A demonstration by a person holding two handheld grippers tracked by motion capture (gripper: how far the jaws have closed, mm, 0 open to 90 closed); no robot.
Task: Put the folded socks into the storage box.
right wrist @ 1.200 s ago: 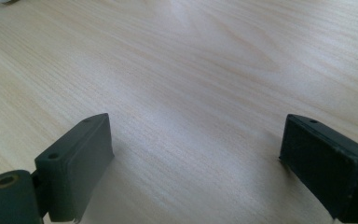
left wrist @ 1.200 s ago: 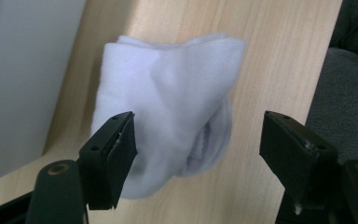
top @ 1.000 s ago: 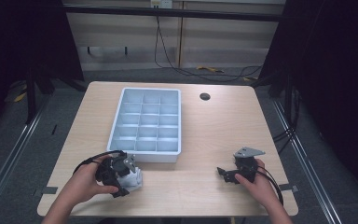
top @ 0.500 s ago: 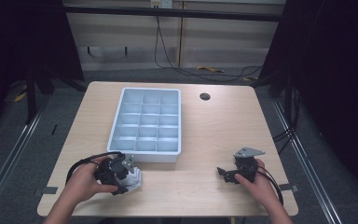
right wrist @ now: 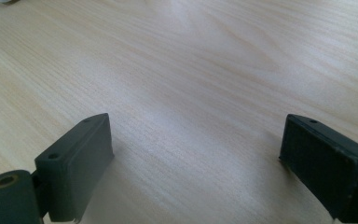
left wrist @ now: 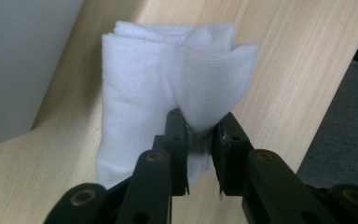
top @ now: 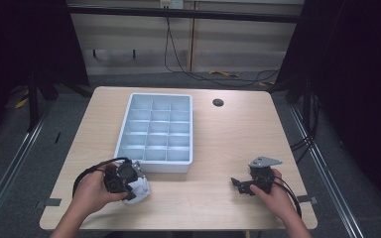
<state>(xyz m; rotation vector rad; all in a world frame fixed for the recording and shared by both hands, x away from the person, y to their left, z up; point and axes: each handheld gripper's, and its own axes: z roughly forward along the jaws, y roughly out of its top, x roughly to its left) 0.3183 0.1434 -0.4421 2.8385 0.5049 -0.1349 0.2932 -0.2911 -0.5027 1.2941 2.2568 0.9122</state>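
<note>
A folded white cloth lies on the wooden table just in front of the grey tray's near left corner; it also shows in the high view as a white cloth. My left gripper has just been closing and its jaws now pinch a raised fold of the cloth. From above, the left gripper sits over the cloth, held in a hand. My right gripper rests low over bare table wood with its jaws wide apart and nothing between them; the high view has the right gripper near the front right.
A grey tray divided into several empty compartments stands at the table's middle left. A round dark cable hole lies at the back. The table's front edge runs close below both hands.
The left gripper's jaws have closed onto the white cloth. Both hands stay where they were.
</note>
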